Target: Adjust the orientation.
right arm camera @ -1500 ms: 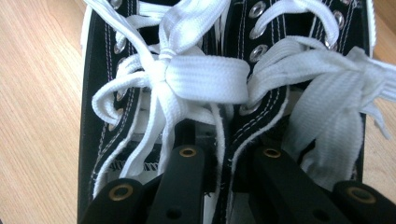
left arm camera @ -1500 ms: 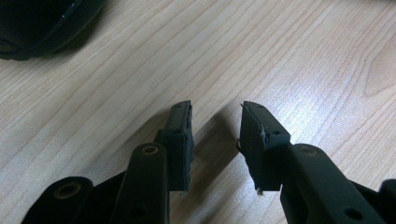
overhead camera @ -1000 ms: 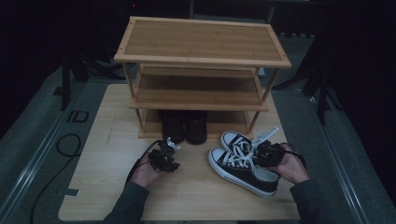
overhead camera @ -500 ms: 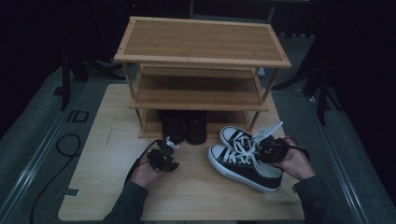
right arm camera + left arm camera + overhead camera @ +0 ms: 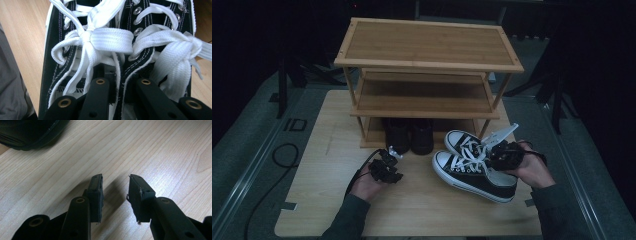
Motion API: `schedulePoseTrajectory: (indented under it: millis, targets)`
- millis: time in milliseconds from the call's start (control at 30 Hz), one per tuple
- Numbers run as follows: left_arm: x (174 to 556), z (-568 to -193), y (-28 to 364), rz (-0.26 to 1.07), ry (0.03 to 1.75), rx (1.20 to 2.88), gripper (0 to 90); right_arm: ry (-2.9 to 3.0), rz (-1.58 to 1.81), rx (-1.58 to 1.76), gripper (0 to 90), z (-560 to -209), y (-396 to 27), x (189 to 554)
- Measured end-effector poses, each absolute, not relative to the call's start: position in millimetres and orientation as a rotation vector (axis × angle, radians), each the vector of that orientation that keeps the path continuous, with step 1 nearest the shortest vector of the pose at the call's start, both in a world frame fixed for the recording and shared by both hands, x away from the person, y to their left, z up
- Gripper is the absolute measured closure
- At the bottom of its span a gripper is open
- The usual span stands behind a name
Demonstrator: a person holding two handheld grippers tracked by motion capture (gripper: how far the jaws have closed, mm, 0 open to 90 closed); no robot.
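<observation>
Sneakers (image 5: pixel 474 162) hang pinched together in my right gripper (image 5: pixel 504 155); my left gripper (image 5: pixel 387 170) rests half-open, empty, on the table (image 5: pixel 322 200).

A three-tier bamboo shoe rack (image 5: pixel 427 50) stands at the far side of the pale wooden tabletop (image 5: pixel 327 200), with a pair of black shoes (image 5: pixel 410 135) tucked side by side under its lowest shelf, toes toward the near edge, on the board

Dark recording studio or lab setup: stand legs (image 5: pixel 282 85) at frame left and right, grey floor mat (image 5: pixel 252 150), a cable (image 5: pixel 277 165) lower left, wooden board (image 5: pixel 327 200) staged centre.
</observation>
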State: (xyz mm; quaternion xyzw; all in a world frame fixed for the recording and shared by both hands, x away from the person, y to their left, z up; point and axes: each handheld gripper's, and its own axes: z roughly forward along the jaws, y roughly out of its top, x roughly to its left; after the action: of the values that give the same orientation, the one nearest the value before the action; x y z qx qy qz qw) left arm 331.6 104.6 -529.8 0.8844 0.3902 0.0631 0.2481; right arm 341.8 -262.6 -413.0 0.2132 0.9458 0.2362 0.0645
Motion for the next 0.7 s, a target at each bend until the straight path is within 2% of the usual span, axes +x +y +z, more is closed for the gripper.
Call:
schedulePoseTrajectory:
  millis: [700]
  targets:
    - [332,-529,107,0.173,1.070,2.406,64.3,2.861,0.730,0.527,85.4,-382,-250,343]
